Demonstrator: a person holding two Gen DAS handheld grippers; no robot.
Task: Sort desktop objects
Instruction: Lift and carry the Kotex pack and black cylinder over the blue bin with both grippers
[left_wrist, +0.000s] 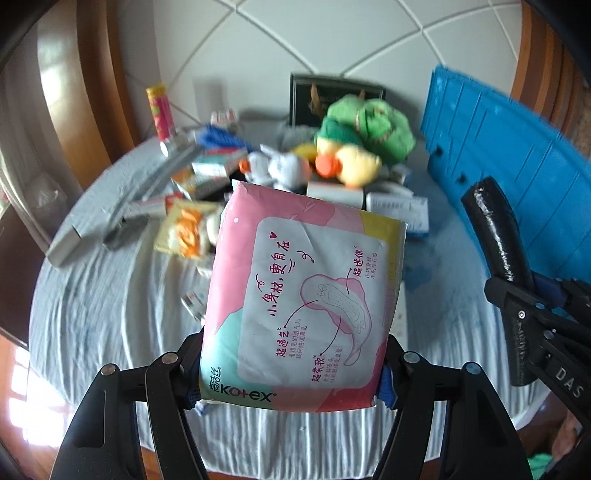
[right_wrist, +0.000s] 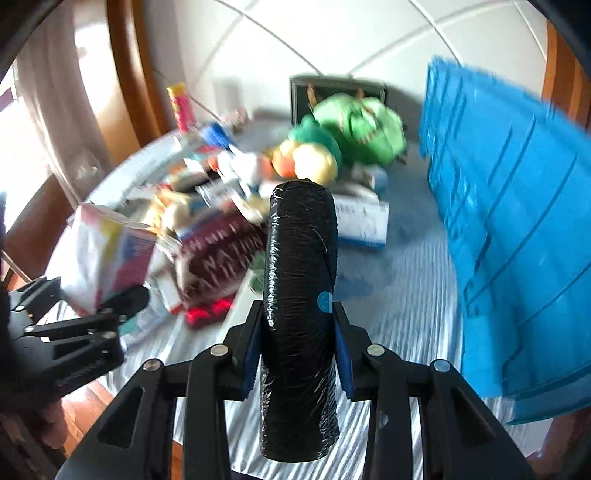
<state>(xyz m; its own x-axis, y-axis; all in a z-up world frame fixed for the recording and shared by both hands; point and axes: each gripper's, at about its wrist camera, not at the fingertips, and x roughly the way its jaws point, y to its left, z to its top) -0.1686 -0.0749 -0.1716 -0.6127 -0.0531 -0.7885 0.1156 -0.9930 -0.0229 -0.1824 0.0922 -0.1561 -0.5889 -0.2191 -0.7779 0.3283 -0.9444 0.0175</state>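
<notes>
Item one: pad packet (left_wrist: 301, 299), soft flat pack in pink, mint, yellow and white, "Kotex" printed at its near lower corner, a line drawing of a pad on the white panel. Held above the near part of the table, clamped by its near end between the fingers of the left gripper (left_wrist: 291, 387); long axis running away from the camera, far end raised and leaning slightly right. Item two: black roll (right_wrist: 299, 325), cylinder wrapped in glossy crinkled black film with a small blue round sticker on its right side. Pinched at mid-length by the right gripper (right_wrist: 297, 350), blue pads pressed to both sides; long axis near upright, top tipped away toward the far clutter. Seen from the left wrist view at far right, leaning left. Table (left_wrist: 103, 317) draped in a wrinkled pale blue-white cloth; near half largely bare, rounded near edge visible below the grippers. Far half crowded: green plush (left_wrist: 365, 125), yellow plush duck (left_wrist: 351, 162), red-and-yellow tube (left_wrist: 160, 110) standing at far left, assorted boxes and packets blurred beyond naming. Blue crate (left_wrist: 491, 155), ribbed plastic, standing at the right edge of the table; open cloth between it and the clutter.
</notes>
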